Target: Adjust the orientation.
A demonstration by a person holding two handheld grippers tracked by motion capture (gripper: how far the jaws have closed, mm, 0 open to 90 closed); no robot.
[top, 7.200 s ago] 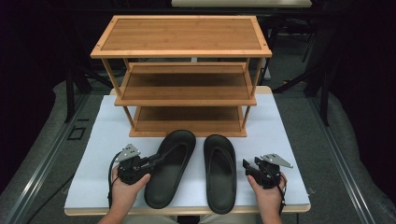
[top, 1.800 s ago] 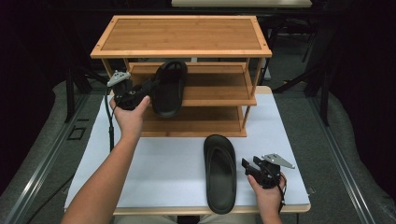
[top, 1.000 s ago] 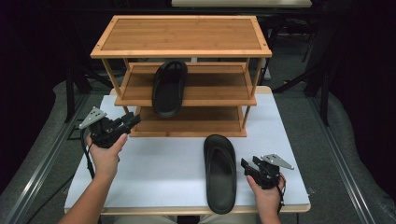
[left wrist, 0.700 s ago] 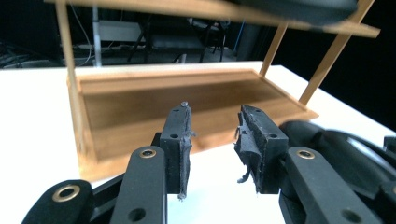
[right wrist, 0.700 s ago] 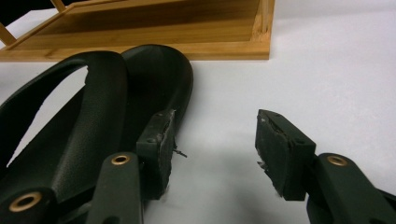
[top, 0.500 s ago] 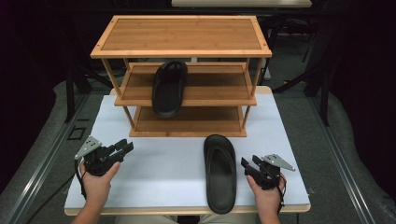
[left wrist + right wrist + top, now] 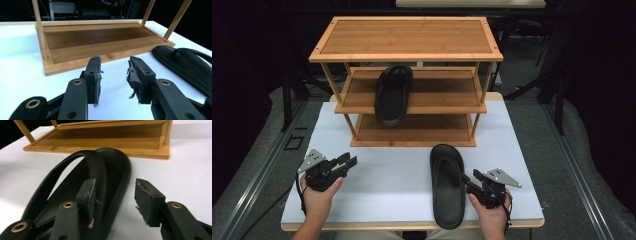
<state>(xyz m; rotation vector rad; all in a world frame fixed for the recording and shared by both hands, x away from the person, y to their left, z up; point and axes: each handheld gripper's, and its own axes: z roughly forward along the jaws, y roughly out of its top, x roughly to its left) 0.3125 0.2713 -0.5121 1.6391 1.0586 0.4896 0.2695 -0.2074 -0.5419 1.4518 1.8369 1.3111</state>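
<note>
A black slipper point(image 7: 393, 95) lies on the middle shelf of the bamboo shoe rack point(image 7: 407, 37), its heel hanging over the front. A second black slipper point(image 7: 447, 185) point(image 7: 75, 185) point(image 7: 185, 65) lies flat on the white table point(image 7: 387, 175) at the front right. My right gripper point(image 7: 466, 179) point(image 7: 113, 188) sits low at that slipper's right side. Its jaws have just been closing with the slipper's rim between them, and the pads stand clear of it. My left gripper point(image 7: 348, 161) point(image 7: 113, 67) is open and empty at the front left, pointing at the rack's bottom shelf point(image 7: 100, 37).
The rack stands at the back middle of the table, its bottom shelf point(image 7: 112, 140) bare and its top bare. White tabletop lies between the two hands. Dark floor and metal frames surround the table; the front edge is close under both wrists.
The left hand put one slipper on the middle shelf, then drew back empty from the rack down to the table's front left. The right hand has barely moved beside the other slipper.
</note>
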